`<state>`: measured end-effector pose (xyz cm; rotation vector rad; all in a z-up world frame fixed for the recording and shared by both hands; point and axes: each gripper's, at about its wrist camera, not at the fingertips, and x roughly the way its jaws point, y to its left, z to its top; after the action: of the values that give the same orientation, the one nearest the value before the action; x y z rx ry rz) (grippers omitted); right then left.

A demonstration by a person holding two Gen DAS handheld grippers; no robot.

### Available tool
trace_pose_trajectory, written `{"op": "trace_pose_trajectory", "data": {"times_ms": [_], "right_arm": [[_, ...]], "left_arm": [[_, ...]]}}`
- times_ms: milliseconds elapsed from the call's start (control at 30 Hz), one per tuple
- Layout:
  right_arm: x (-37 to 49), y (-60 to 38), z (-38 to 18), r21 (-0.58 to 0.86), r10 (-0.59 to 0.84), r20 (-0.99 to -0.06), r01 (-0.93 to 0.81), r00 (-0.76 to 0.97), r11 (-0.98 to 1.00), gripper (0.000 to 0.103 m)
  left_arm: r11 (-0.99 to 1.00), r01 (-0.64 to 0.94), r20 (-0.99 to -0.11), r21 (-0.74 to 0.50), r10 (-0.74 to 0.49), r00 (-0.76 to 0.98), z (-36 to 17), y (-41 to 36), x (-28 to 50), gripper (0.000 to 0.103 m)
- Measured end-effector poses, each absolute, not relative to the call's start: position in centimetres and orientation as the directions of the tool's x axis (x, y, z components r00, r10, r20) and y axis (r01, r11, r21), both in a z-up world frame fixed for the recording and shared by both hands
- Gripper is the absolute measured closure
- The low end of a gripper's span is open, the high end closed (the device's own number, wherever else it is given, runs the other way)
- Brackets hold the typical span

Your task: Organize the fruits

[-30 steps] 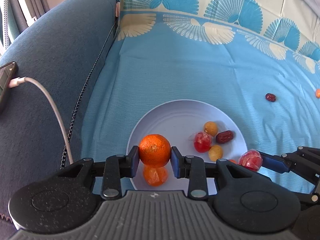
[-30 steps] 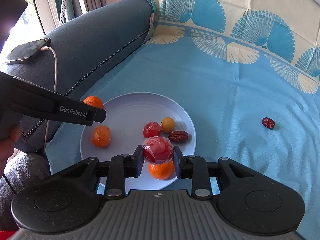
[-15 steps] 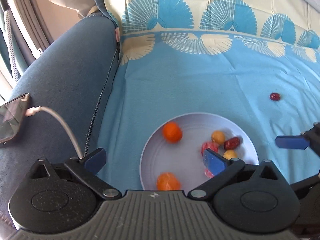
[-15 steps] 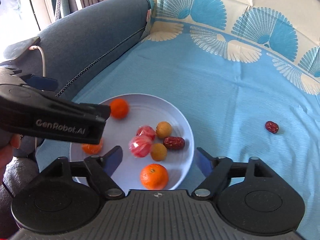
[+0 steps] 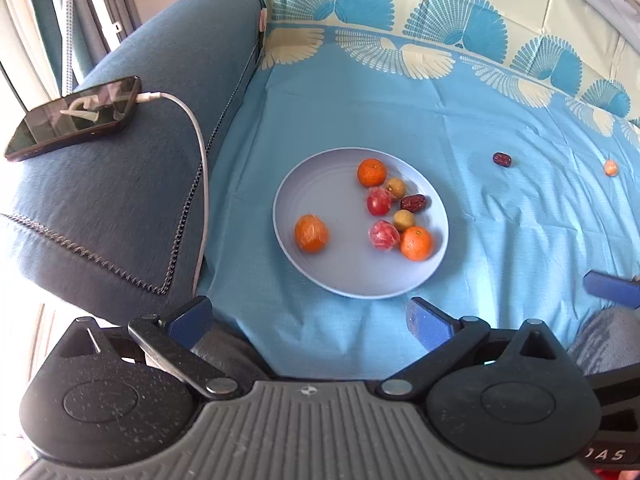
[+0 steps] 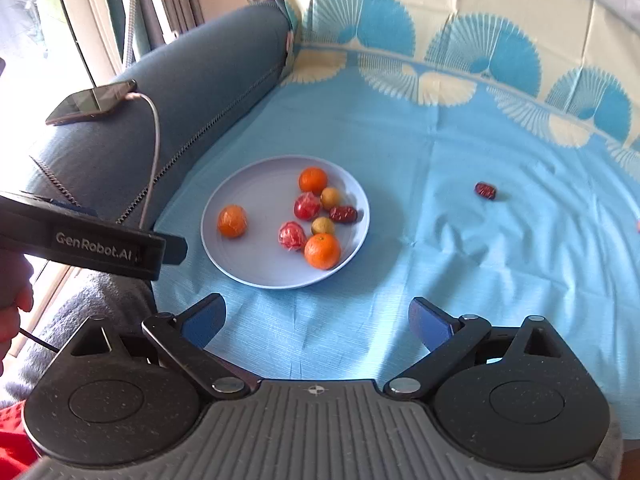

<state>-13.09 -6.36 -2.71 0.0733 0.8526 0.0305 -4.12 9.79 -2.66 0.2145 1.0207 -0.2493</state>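
Note:
A pale blue plate [image 5: 320, 272] [image 6: 256, 268] lies on the blue cloth. It holds three oranges [image 5: 311, 233] [image 6: 322, 251], two wrapped red fruits [image 5: 383, 235] [image 6: 291, 235], two small yellow fruits [image 5: 403, 220] and a red date [image 5: 414, 203]. Another red date [image 5: 501, 159] [image 6: 485, 190] and a small orange fruit [image 5: 610, 167] lie on the cloth to the right. My left gripper [image 5: 310, 320] is open and empty, near the plate's front. My right gripper [image 6: 316, 316] is open and empty, also in front of the plate.
A blue sofa armrest [image 5: 120, 184] stands to the left with a phone [image 5: 76, 116] on a white charging cable [image 5: 198, 136]. The left gripper's body [image 6: 92, 244] shows at the left of the right wrist view. The cloth's patterned edge [image 5: 400, 52] runs along the back.
Both grippers opened, dropping an orange and a wrapped red fruit onto the plate, then pulled back and up from it. The orange rolled to the plate's far side.

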Motion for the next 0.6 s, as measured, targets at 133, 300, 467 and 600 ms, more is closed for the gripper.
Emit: {"op": "trace_pose_trajectory", "data": {"times_ms": [133, 300, 467, 600], "right_arm": [[-15.6, -6.2, -1.0, 0.044, 0.027, -0.707, 0.006, 0.707, 0.999, 0.003], [-18.0, -6.3, 0.3, 0.026, 0.015, -0.672, 0.004, 0.74, 1.0, 0.002], [-19.7, -6.3, 1.2, 0.013, 0.012, -0.644, -0.004, 0.765, 1.0, 0.002], [-20.6, -6.5, 1.5, 0.015, 0.011, -0.63, -0.002, 0.777, 1.0, 0.001]], "left_arm": [[0.944, 0.32, -0.837, 0.076, -0.114, 0.536, -1.1, 9.6, -6.8, 0.0], [0.938, 0.336, -0.815, 0.087, -0.127, 0.565, 0.2, 9.0, -9.2, 0.0], [0.937, 0.335, -0.797, 0.101, -0.125, 0.591, 1.2, 8.5, -10.7, 0.0], [0.934, 0.338, -0.787, 0.114, -0.123, 0.605, 1.8, 8.3, -11.4, 0.0]]}}
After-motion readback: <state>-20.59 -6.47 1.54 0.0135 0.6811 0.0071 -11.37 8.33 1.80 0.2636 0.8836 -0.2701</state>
